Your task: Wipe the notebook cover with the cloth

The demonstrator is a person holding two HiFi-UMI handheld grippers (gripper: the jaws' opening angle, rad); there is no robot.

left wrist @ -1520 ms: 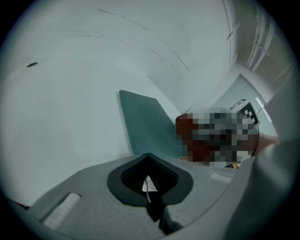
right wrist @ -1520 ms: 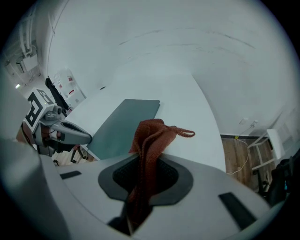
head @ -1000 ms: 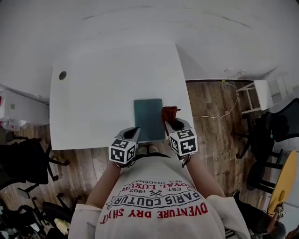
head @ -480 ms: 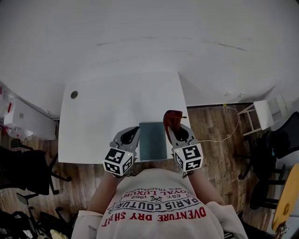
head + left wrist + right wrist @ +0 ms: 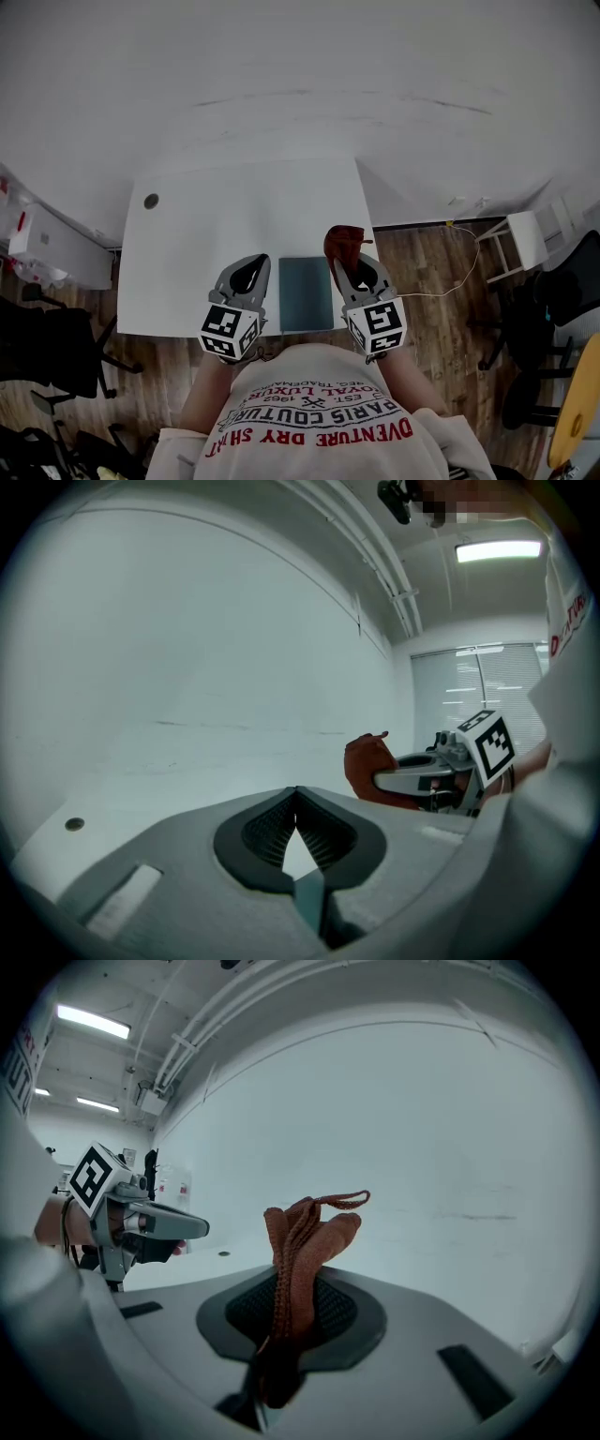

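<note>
— What sat at the left of the frame?

— The left gripper (image 5: 247,274) hung over the near edge of the white rectangular table (image 5: 234,216). Its jaws were drawn together tip to tip with nothing between them. Its own view showed only bare tabletop through the small gap below the tips.

— And the thing to be wiped?

— The dark teal rectangular notebook (image 5: 307,293) lay flat at the table's near edge, lower centre of the head view. It was between the two grippers and touched by neither.

— Further right?

— The right gripper (image 5: 351,264) was clamped on a rust-brown knitted cloth (image 5: 342,242). The cloth stood bunched up past the jaw tips, just beside the notebook's upper right corner.

— How did you expect them to handle?

— The cloth looked soft and limp, so I judged it would fold flat under pressure, and a grip low on the bunch suited it. The notebook seemed light and stiff with a smooth cover, so it could slide. Pinning one edge with the empty gripper would probably have helped.
</note>
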